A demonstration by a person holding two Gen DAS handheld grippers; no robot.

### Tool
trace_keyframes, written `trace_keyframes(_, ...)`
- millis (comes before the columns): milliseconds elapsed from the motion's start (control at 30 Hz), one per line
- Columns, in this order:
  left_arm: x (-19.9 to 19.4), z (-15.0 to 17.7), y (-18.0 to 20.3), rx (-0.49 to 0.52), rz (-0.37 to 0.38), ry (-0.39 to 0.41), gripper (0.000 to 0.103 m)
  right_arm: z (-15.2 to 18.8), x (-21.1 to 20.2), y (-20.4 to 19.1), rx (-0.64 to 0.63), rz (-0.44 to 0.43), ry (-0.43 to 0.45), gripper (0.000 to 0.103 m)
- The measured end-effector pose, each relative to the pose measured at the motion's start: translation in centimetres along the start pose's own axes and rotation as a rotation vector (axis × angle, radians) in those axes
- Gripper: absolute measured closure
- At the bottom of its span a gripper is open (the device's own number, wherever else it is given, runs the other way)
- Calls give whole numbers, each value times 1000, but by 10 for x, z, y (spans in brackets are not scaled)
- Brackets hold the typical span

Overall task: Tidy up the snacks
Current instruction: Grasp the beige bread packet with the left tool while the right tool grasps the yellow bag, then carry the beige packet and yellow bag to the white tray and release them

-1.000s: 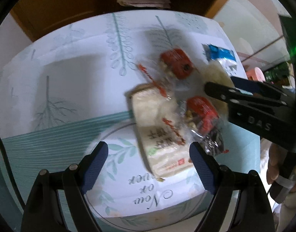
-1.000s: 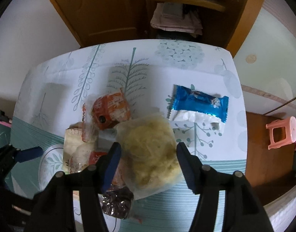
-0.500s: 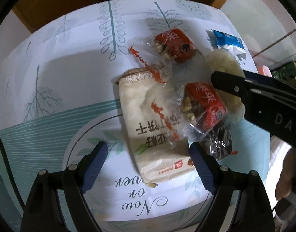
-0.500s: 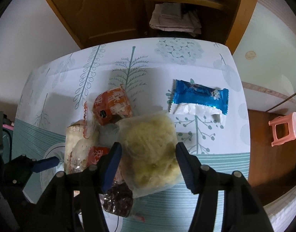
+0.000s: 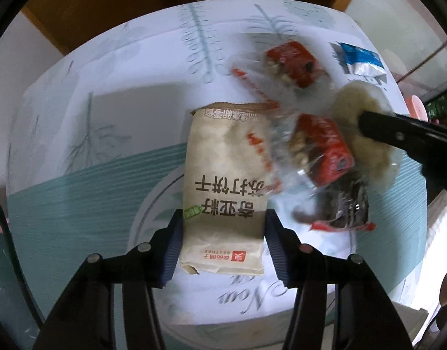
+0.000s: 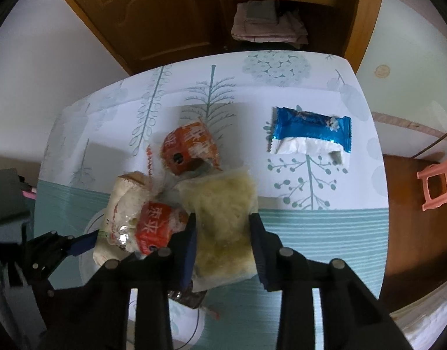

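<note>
A beige cracker packet (image 5: 223, 169) lies on the leaf-print tablecloth (image 5: 106, 110). My left gripper (image 5: 223, 221) points straight down over it, and its closing jaws press the blue pads against the packet's two long sides. In the right wrist view my right gripper (image 6: 222, 218) is closing too, its pads pinching a clear packet of yellowish snack (image 6: 220, 201). Between the two packets lie a red packet (image 5: 322, 151) and a dark packet (image 5: 349, 204). A second red packet (image 6: 188, 145) sits farther back. A blue-and-white packet (image 6: 311, 131) lies apart at the right.
Under the pile is a round white patch with lettering (image 5: 252, 300). A wooden cupboard (image 6: 165, 14) with folded cloths (image 6: 267, 26) stands behind the table. A pink stool (image 6: 436, 186) is on the floor past the table's right edge.
Both pairs of jaws have narrowed from wide open onto their packets. The left gripper has come closer to the beige packet, and the red and dark packets beside it have shifted slightly.
</note>
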State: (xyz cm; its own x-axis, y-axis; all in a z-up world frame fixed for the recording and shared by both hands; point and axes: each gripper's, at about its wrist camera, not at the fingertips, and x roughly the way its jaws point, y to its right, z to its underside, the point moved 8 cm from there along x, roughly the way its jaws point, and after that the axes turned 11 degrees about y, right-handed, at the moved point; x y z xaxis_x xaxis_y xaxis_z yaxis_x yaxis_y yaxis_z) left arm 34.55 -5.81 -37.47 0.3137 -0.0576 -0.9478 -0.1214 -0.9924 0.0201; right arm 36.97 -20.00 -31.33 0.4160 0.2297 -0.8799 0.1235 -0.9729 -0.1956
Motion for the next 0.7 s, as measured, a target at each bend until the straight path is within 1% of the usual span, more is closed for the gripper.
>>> trace_keyframes(167,-26,10,-26,-20,-20,34,51,3,-16,-8,21,-32,14,71)
trace_keyframes(267,-52,12,-37,-33,-24,75,51,3,-28,-13,19,-49,31,71)
trace_keyframes(333,-78,19,-48,-38,-22,114,51,2,-42,-19,17,-60,51,71)
trace_keyframes(433,-121,26,-67,-38,-15,173,51,0,-68,-26,35,-84,96,71)
trace_keyframes(567,-165,37,-71,-49,4,229,51,3,-113,-33,68,-132,167,71)
trace_keyframes(700,-200,56,-72,-75,28,269,51,21,-163,-44,86,-163,226,71)
